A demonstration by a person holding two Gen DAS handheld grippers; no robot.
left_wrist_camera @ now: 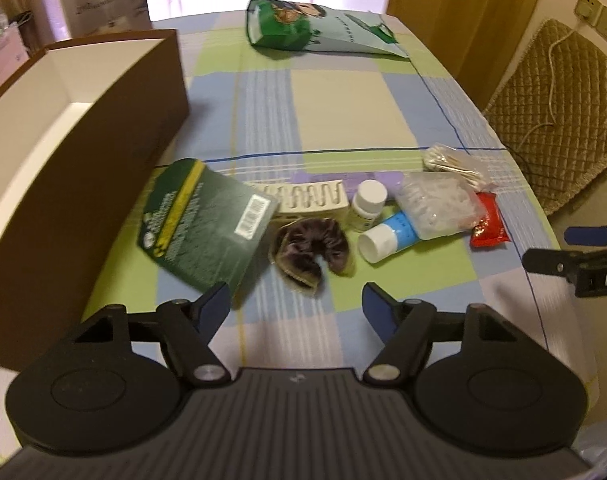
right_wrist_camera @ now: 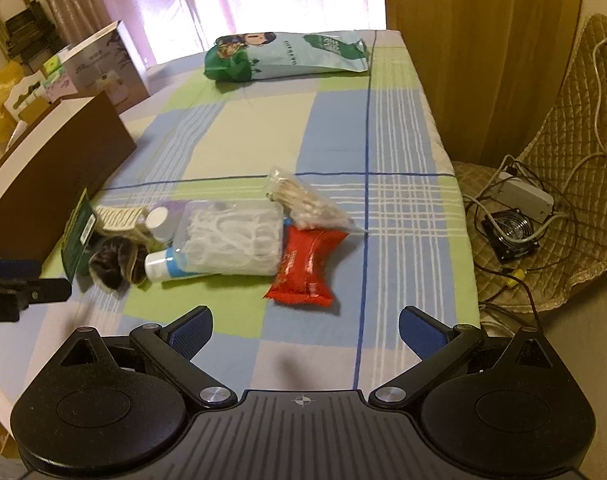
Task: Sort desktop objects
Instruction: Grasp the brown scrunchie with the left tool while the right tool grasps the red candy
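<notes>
Both tongs spread and empty above the bench; objects clustered mid-bench.

Left tongs point(left_wrist_camera: 295, 300) hang over the green box point(left_wrist_camera: 207, 226), whose white barcode label shows; its other print is blurred. Right tongs point(right_wrist_camera: 305, 330) hang near the red packet point(right_wrist_camera: 305, 266), lettering illegible. Touching in a row: brown scrunchie point(left_wrist_camera: 313, 250), white-capped bottle point(left_wrist_camera: 367, 206), blue tube point(left_wrist_camera: 387, 238), clear bag point(right_wrist_camera: 231, 242), cotton swabs point(right_wrist_camera: 303, 200). Brown bin point(left_wrist_camera: 83, 168) stands left. "DA" reads on the right tool's side.

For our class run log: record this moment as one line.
left gripper: open, empty | right gripper: open, empty | brown box: untouched
</notes>
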